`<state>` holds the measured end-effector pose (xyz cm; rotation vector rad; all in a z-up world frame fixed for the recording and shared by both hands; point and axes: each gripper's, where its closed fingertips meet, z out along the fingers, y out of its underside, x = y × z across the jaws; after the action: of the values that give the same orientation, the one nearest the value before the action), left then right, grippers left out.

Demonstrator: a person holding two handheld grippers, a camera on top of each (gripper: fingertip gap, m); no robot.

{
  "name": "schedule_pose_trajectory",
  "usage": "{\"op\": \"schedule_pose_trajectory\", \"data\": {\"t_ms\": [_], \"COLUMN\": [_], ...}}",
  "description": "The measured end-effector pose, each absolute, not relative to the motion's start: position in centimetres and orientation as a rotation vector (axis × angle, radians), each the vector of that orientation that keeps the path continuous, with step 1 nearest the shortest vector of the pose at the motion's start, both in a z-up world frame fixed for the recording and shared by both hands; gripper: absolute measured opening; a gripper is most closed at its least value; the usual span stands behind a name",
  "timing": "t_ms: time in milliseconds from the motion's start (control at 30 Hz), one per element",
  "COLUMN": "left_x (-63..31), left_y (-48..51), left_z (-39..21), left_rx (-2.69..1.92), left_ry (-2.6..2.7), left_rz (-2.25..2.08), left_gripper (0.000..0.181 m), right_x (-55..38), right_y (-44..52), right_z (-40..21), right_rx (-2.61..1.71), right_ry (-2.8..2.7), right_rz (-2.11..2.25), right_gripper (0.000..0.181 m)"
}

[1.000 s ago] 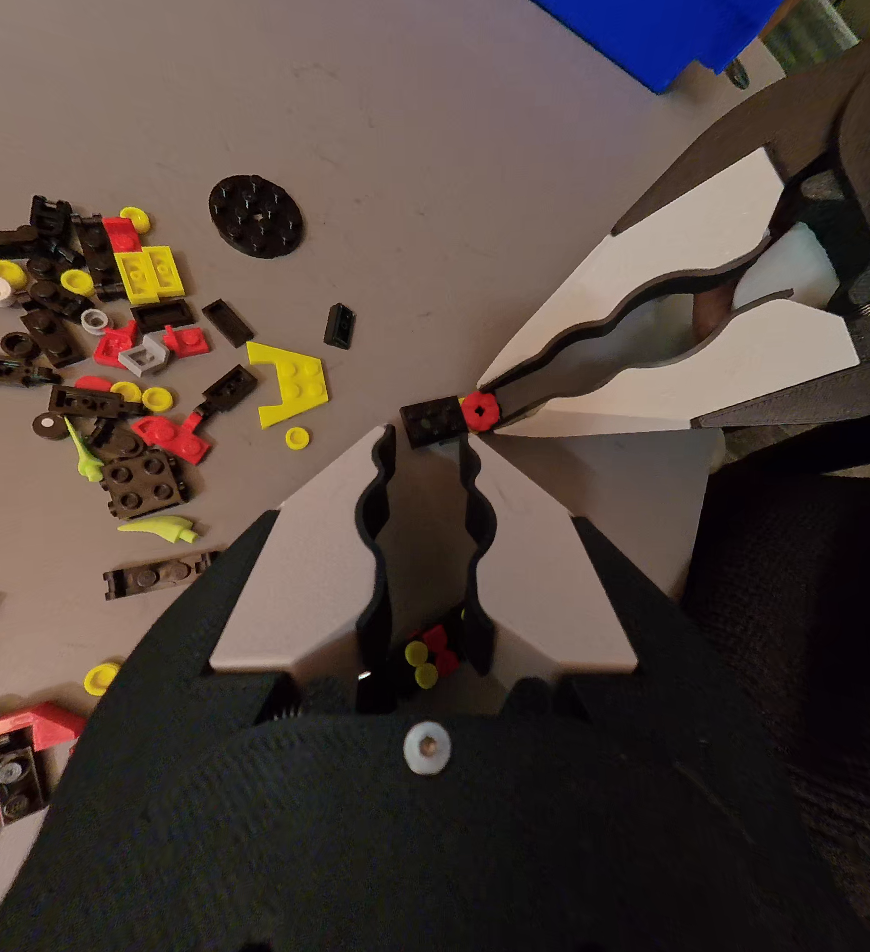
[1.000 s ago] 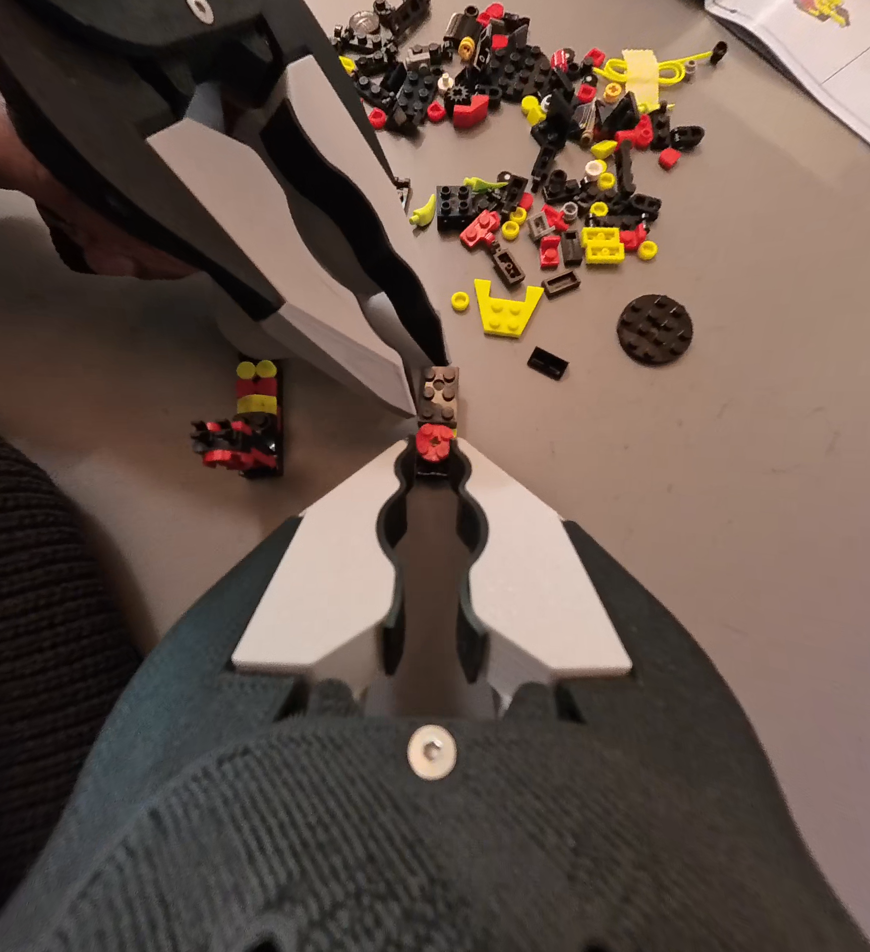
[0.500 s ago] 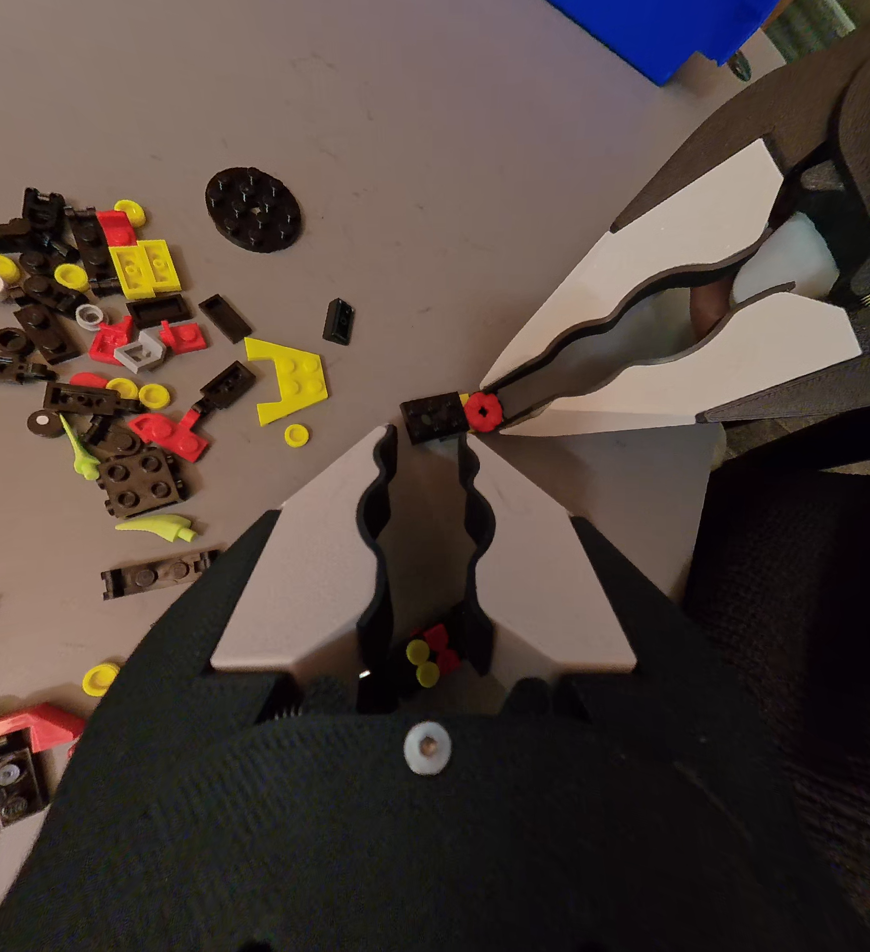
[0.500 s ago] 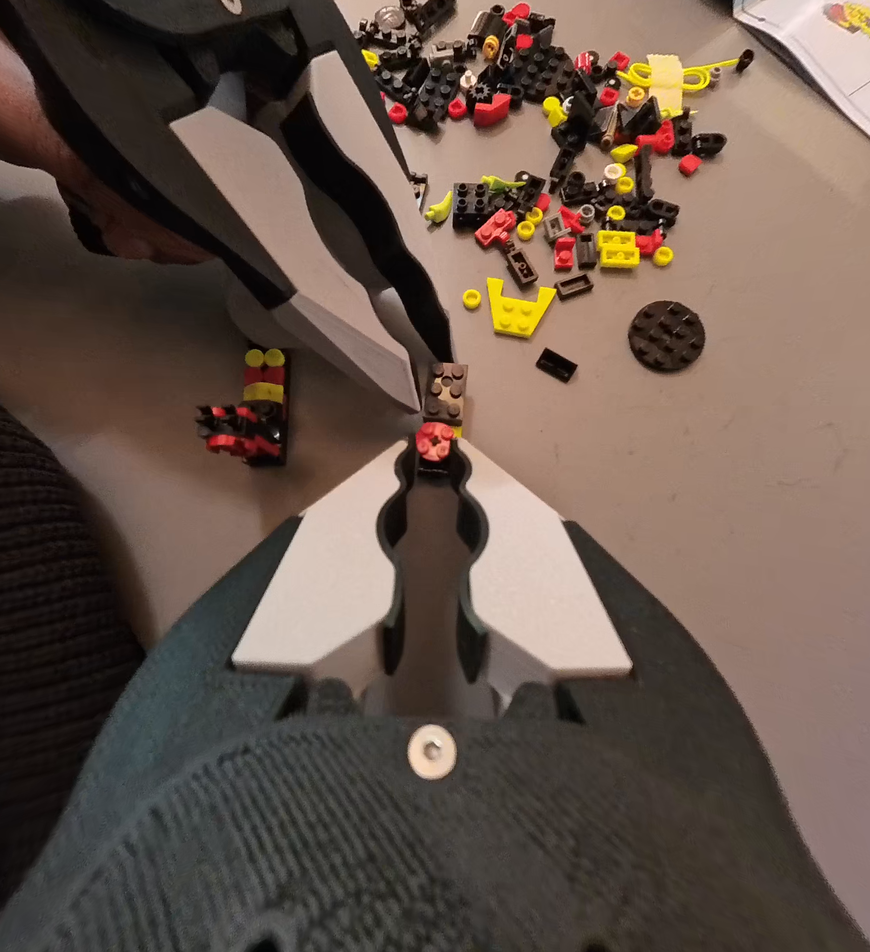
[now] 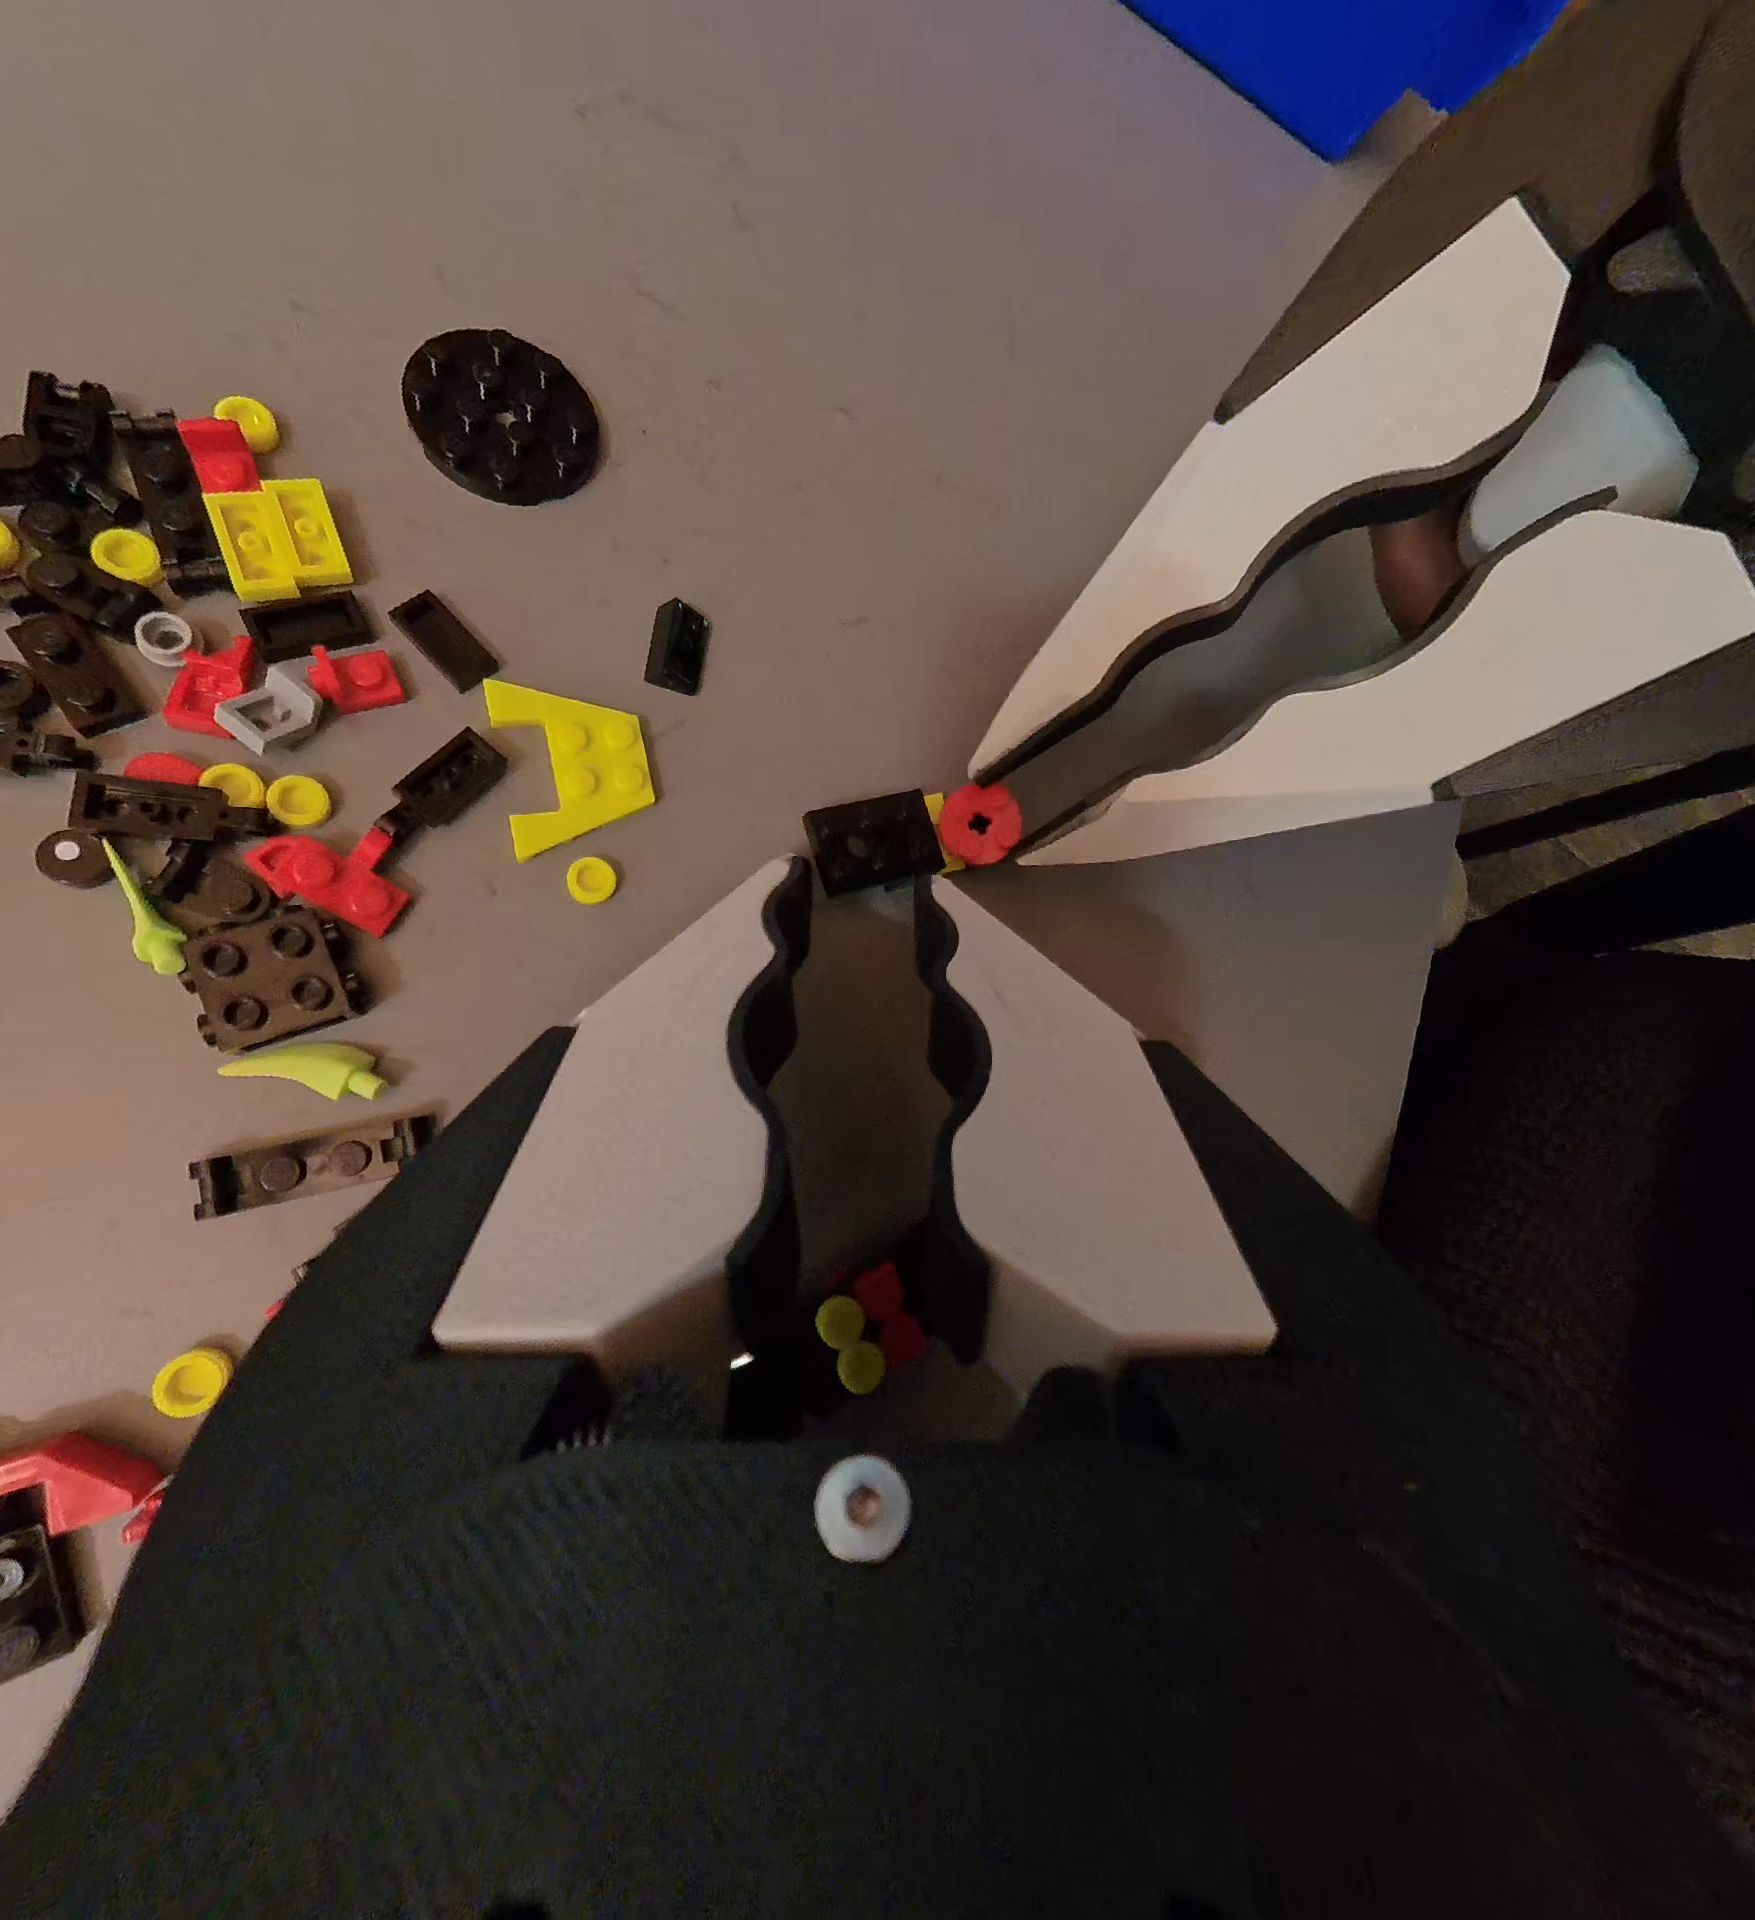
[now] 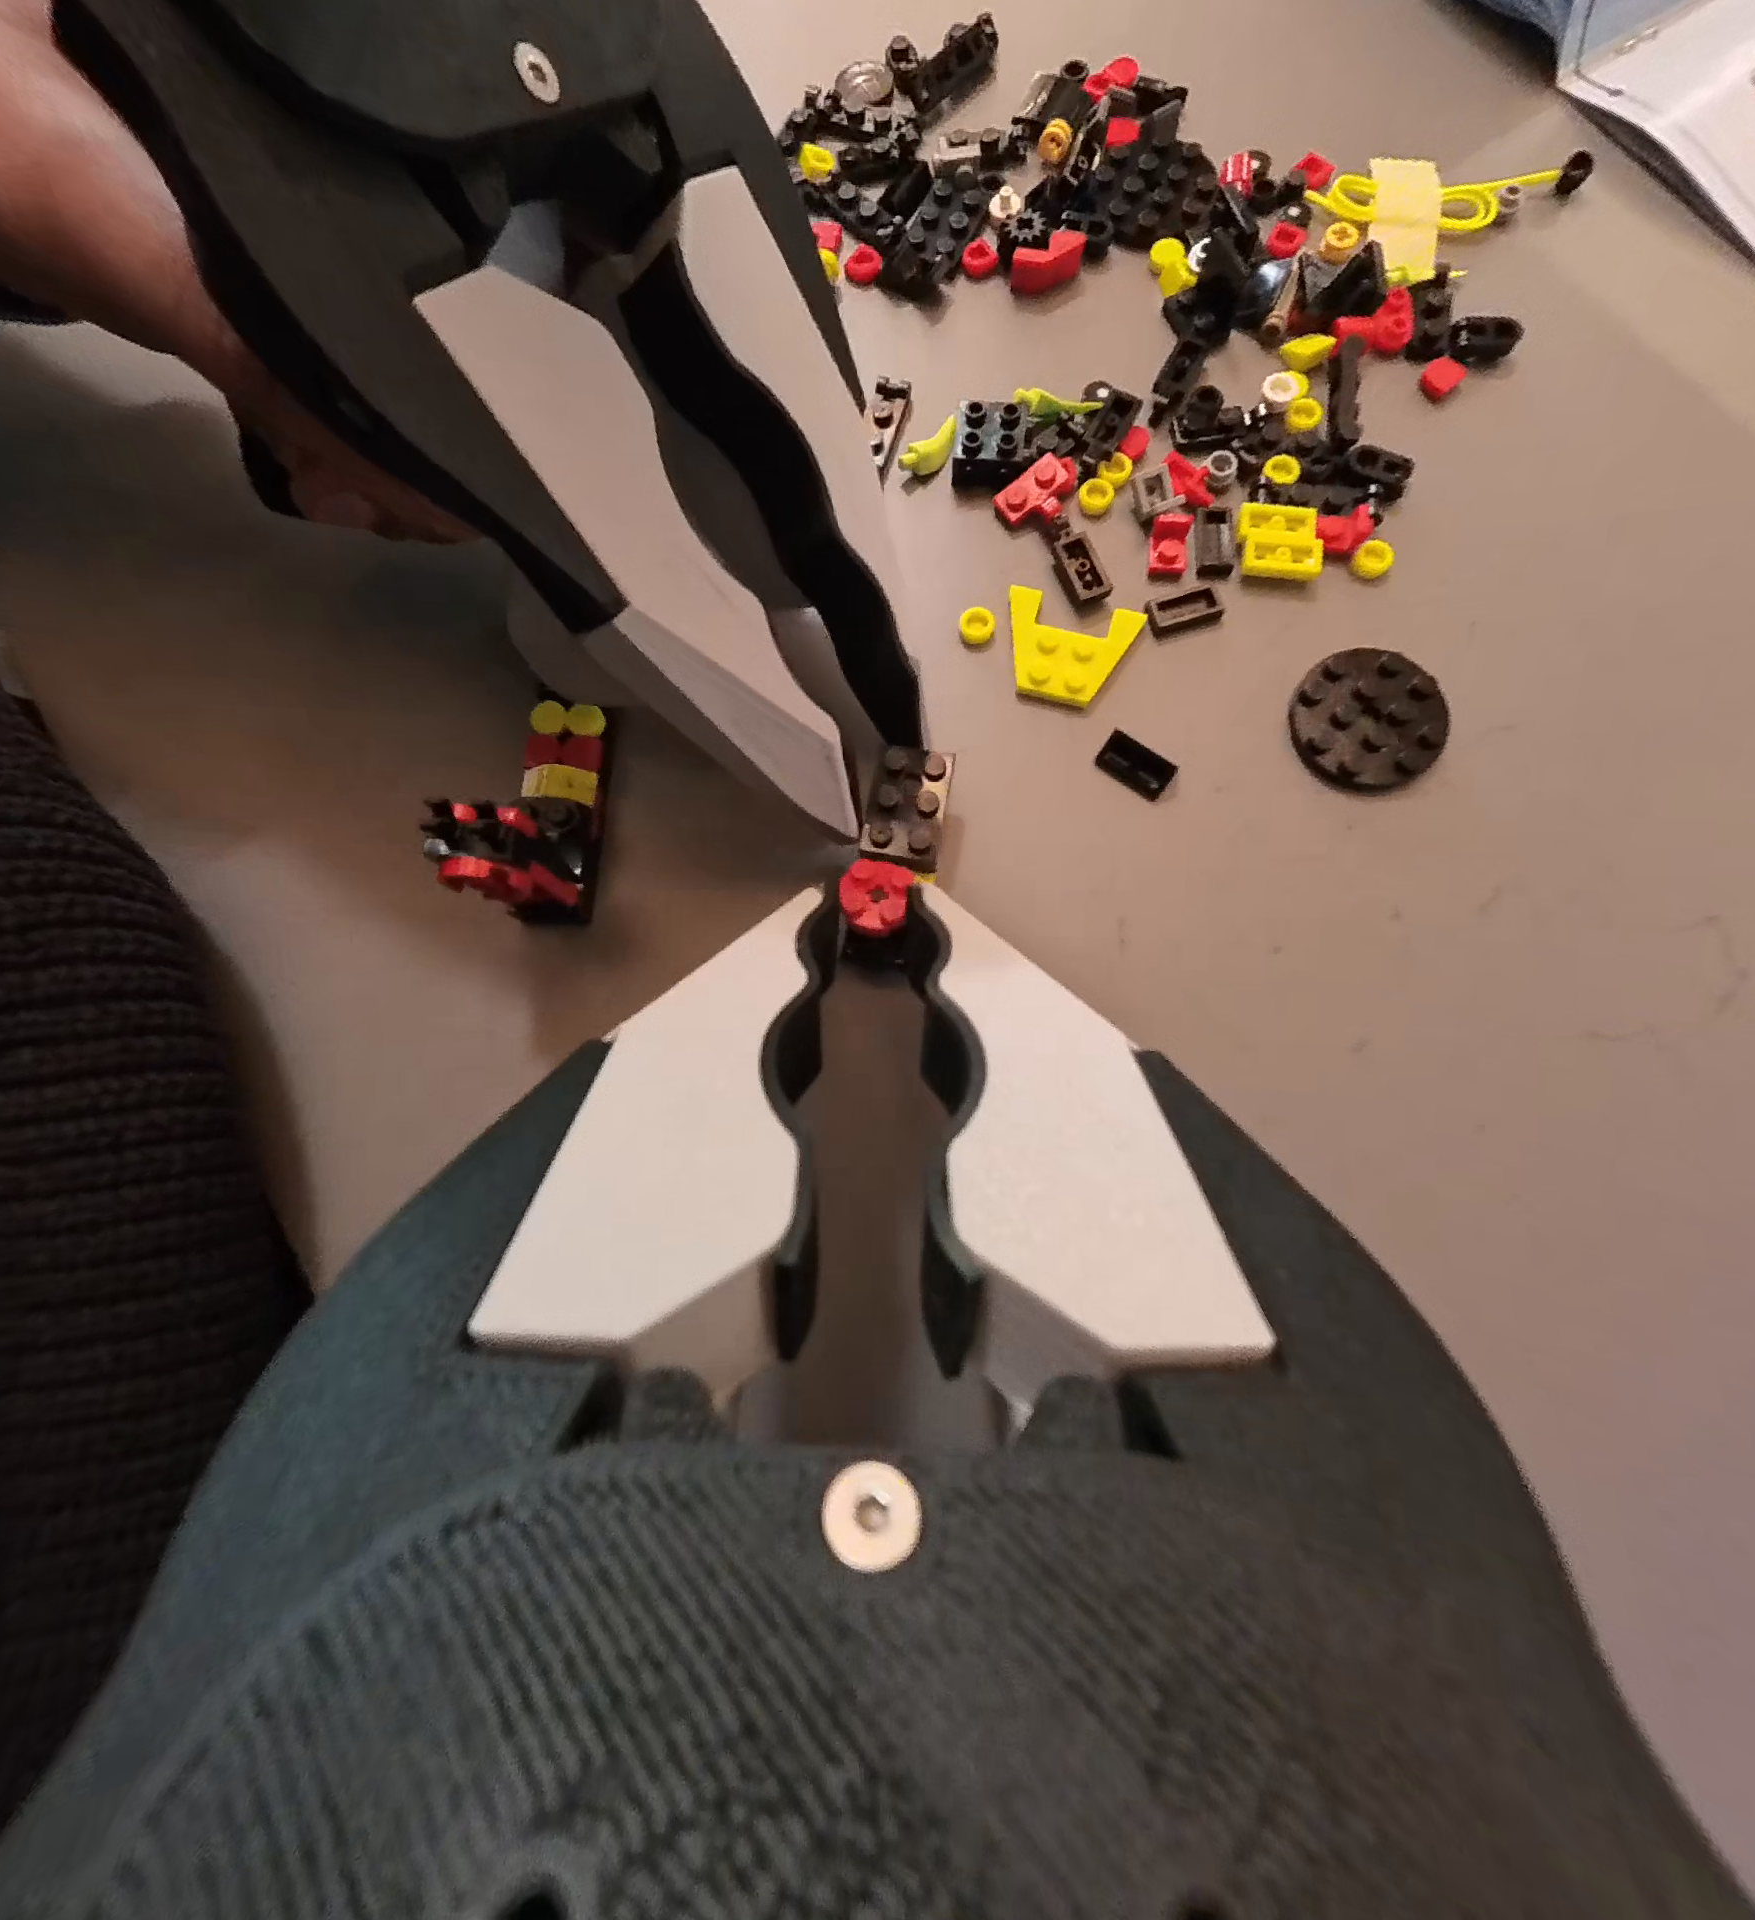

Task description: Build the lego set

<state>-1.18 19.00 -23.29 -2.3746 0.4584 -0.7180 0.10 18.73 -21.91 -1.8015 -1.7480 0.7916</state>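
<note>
My left gripper point(image 5: 860, 878) is shut on a small black studded plate point(image 5: 873, 836) and holds it above the grey table point(image 5: 852, 260). My right gripper point(image 5: 998, 821) comes in from the upper right, shut on a red round piece point(image 5: 979, 823) whose side touches the plate's end. A sliver of yellow point(image 5: 940, 821) shows between them. In the right wrist view the right gripper point(image 6: 878, 909) grips the red round piece point(image 6: 878, 899), and the left gripper point(image 6: 883, 774) holds the black plate point(image 6: 909, 795) just beyond it.
A small black, red and yellow partial build point(image 6: 540, 821) stands on the table under the left gripper. Loose pieces lie in a pile point(image 6: 1216, 312), with a black round plate point(image 6: 1368, 719) and a yellow wedge plate point(image 6: 1070, 649) nearer. An instruction booklet point(image 6: 1725, 135) lies far right. Dark fabric point(image 6: 52, 1039) borders the table. Left and right tips are no more than a few centimetres apart.
The two grippers stay tip to tip with their pieces. A sliver of yellow has come into view between plate and red piece. Both have drifted slightly over the table.
</note>
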Motion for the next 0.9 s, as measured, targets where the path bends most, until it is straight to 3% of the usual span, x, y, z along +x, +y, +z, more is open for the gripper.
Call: {"op": "schedule_pose_trajectory", "data": {"t_ms": [533, 800, 900], "left_x": [-1.3, -1.3, -1.2], "left_y": [19.0, 19.0, 19.0], "left_z": [-23.3, -23.3, -23.3], "left_rx": [-2.376, -2.377, -2.377], "left_ry": [0.455, 0.453, 0.453], "left_rz": [-0.724, -0.725, -0.723], "left_gripper": [0.018, 0.018, 0.018], "right_x": [-0.1, -0.1, -0.3], "right_y": [18.9, 18.9, 19.2], "right_z": [-22.4, -21.5, -21.3], "right_rx": [-1.756, -1.743, -1.752], "right_ry": [-1.825, -1.790, -1.762], "right_rz": [0.788, 0.810, 0.781], "right_gripper": [0.012, 0.021, 0.016]}}
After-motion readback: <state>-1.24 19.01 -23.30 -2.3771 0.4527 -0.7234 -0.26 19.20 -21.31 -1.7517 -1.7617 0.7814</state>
